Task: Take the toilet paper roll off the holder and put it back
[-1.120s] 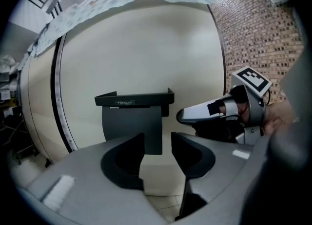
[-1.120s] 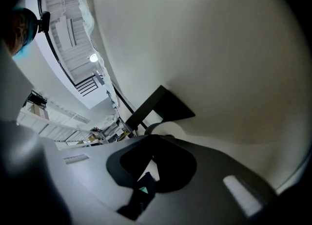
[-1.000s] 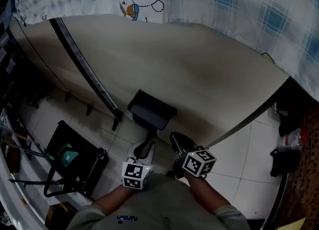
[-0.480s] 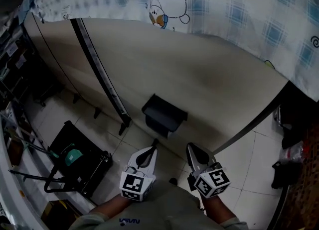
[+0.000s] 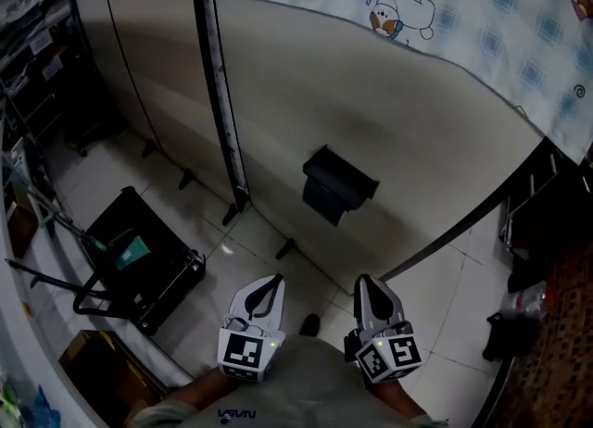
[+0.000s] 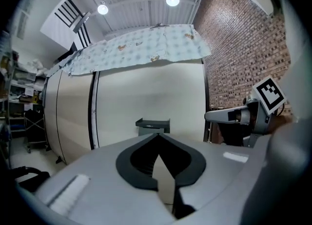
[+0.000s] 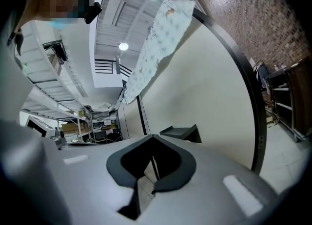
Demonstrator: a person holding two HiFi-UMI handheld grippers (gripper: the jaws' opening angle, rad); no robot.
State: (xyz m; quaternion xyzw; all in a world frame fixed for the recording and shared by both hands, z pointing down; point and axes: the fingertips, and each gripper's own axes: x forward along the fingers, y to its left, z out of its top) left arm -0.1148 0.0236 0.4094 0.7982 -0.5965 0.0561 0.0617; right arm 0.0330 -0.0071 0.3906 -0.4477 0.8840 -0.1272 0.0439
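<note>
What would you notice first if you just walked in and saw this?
Probably the big beige wall filling the middle. A blue checked cloth with a cartoon animal on it hangs over its top, and a dark holder sticks out halfway down. At the very bottom, the left gripper and the right gripper point toward it, both shut and empty.

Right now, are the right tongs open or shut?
Shut: in the right gripper view the right tongs meet at their tips, with nothing between them.
</note>
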